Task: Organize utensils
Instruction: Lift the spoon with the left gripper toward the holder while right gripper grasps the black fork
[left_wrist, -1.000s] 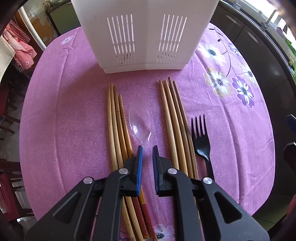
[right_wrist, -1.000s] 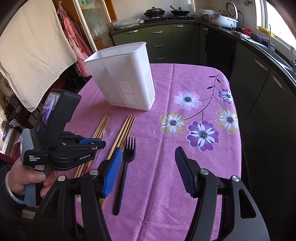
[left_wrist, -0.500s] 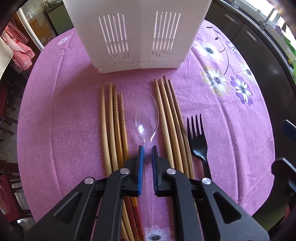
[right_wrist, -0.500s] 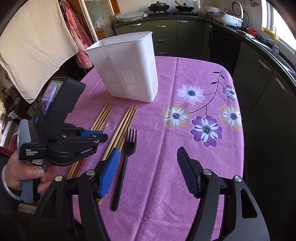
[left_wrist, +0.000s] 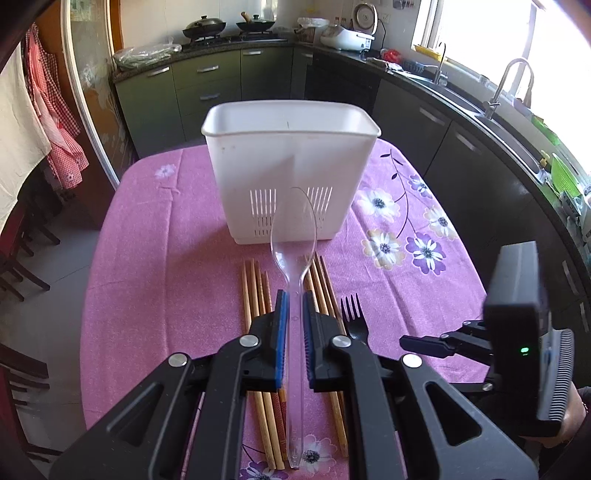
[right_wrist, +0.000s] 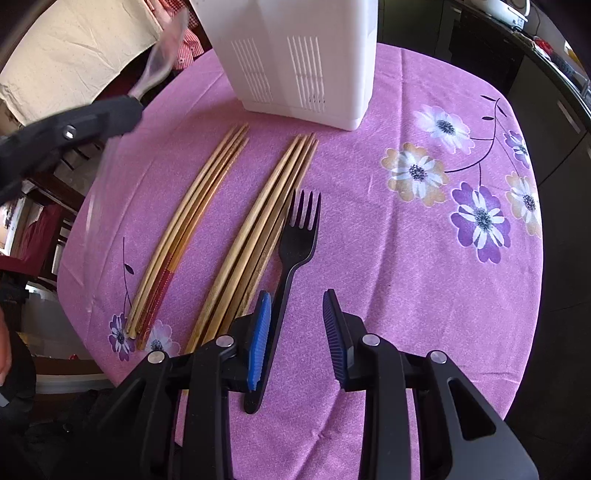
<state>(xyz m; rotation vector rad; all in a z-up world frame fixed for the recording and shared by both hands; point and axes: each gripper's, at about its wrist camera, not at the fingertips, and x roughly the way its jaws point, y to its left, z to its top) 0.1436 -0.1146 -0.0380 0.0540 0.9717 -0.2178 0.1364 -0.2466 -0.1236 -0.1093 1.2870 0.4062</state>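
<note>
Left claw (left_wrist: 293, 301) clamps clear spoon (left_wrist: 293, 236) mid-frame, raised off the counter (right_wrist: 369, 258). Right claw (right_wrist: 297, 306), lower centre, has just been closing; black fork (right_wrist: 291, 258) handle between its pads, unpinched.

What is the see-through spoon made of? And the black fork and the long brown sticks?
The spoon looks like clear glossy plastic: you can see the white holder through it. The fork looks like smooth, slightly shiny black plastic, thin and moulded in one piece. The sticks are chopsticks, probably wood or bamboo: tan and matte.
</note>
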